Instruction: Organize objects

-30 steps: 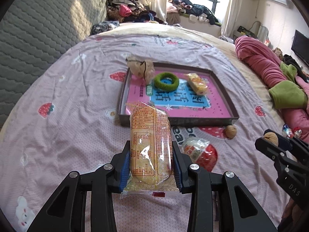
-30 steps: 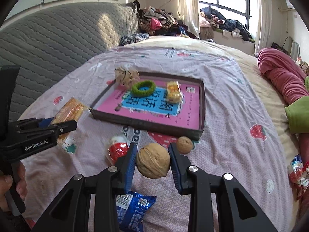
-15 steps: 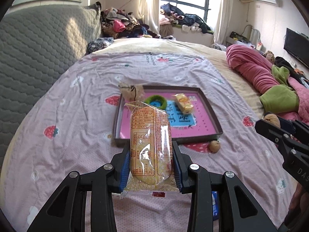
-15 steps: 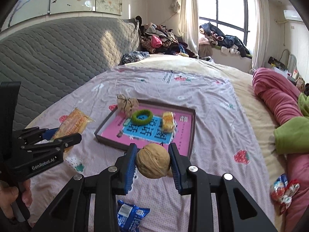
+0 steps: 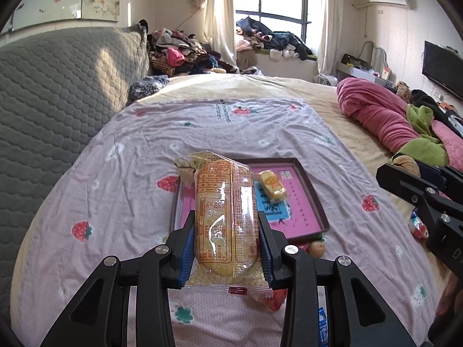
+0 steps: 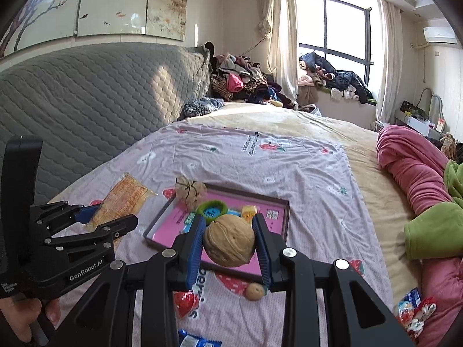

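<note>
My left gripper (image 5: 225, 237) is shut on a long clear-wrapped cake packet (image 5: 225, 225), held well above the bedspread. The same packet (image 6: 121, 199) shows at the left of the right wrist view. My right gripper (image 6: 228, 238) is shut on a big walnut (image 6: 228, 240), also raised. Below both lies a dark-rimmed tray (image 6: 285, 217) with a pink and blue base. In it are a green ring (image 6: 211, 206), a small yellow wrapped cake (image 5: 272, 186) and, at its far left corner, a beige tied pouch (image 6: 189, 192).
A smaller walnut (image 6: 254, 290) and a red-and-clear wrapped sweet (image 6: 185, 303) lie on the bedspread in front of the tray, a blue packet (image 6: 196, 339) nearer still. Several wrapped sweets (image 6: 413, 312) sit at the right by the pink quilt (image 6: 416, 170). A grey headboard (image 6: 86, 101) rises on the left.
Both grippers have risen with the packet and the walnut still held. The tray now looks smaller and lower, and more of the room shows above the bed.
</note>
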Demonstrator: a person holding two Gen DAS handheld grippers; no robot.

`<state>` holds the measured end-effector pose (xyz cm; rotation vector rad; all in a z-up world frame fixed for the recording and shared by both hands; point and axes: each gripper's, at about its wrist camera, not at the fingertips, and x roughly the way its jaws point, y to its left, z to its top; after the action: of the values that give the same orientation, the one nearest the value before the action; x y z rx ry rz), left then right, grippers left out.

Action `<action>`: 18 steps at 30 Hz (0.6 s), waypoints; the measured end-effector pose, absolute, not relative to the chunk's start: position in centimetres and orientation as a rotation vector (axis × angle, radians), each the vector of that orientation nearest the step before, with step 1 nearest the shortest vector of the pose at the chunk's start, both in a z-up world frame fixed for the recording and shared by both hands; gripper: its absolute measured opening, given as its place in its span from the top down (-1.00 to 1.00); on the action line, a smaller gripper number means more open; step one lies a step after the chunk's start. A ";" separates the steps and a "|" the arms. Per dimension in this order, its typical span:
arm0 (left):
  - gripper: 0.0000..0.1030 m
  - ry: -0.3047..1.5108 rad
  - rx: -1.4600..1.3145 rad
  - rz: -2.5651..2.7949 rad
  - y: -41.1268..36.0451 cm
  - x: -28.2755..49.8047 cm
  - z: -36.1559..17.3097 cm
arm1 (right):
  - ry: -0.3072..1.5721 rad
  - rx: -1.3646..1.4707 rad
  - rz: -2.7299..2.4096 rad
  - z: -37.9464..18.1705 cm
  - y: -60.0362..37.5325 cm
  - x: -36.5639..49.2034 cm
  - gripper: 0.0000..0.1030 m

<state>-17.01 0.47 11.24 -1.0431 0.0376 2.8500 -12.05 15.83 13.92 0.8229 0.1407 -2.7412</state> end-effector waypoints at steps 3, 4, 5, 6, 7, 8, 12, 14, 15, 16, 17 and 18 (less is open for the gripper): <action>0.24 0.045 -1.030 2.852 0.7 -17.8 11.9 | 0.142 0.818 -2.745 14.2 15.9 -12.9 0.34; 0.24 0.044 -1.024 2.853 0.7 -18.0 12.1 | 0.142 0.814 -2.750 14.4 16.0 -13.1 0.34; 0.24 0.046 -1.022 2.857 0.7 -18.2 12.3 | 0.142 0.814 -2.750 14.5 16.1 -13.3 0.34; 0.24 0.050 -1.020 2.854 0.8 -18.6 12.5 | 0.142 0.813 -2.750 14.7 16.1 -13.5 0.34; 0.24 0.051 -1.017 2.853 0.8 -18.9 12.6 | 0.141 0.808 -2.755 14.9 16.2 -13.8 0.34; 0.24 0.055 -1.013 2.860 0.8 -19.2 12.8 | 0.144 0.806 -2.756 15.1 16.3 -14.0 0.34; 0.24 0.054 -1.003 2.863 0.8 -20.7 13.6 | 0.147 0.797 -2.767 15.9 16.5 -15.2 0.34; 0.24 0.055 -0.993 2.865 0.8 -21.5 14.0 | 0.151 0.785 -2.771 16.4 16.6 -15.8 0.34; 0.24 0.059 -0.990 2.868 0.8 -22.0 14.2 | 0.157 0.779 -2.774 16.7 16.6 -16.1 0.34; 0.24 0.060 -0.983 2.872 0.8 -22.4 14.5 | 0.157 0.771 -2.780 17.0 16.7 -16.4 0.34; 0.24 0.060 -0.978 2.875 0.8 -22.8 14.8 | 0.155 0.761 -2.783 17.3 16.8 -16.7 0.34; 0.24 0.056 -0.975 2.879 0.8 -23.2 15.0 | 0.156 0.752 -2.788 17.8 16.8 -17.1 0.34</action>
<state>-23.19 0.79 15.05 -0.9746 0.0562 2.8789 -17.14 16.82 17.77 0.7520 0.1564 -2.7878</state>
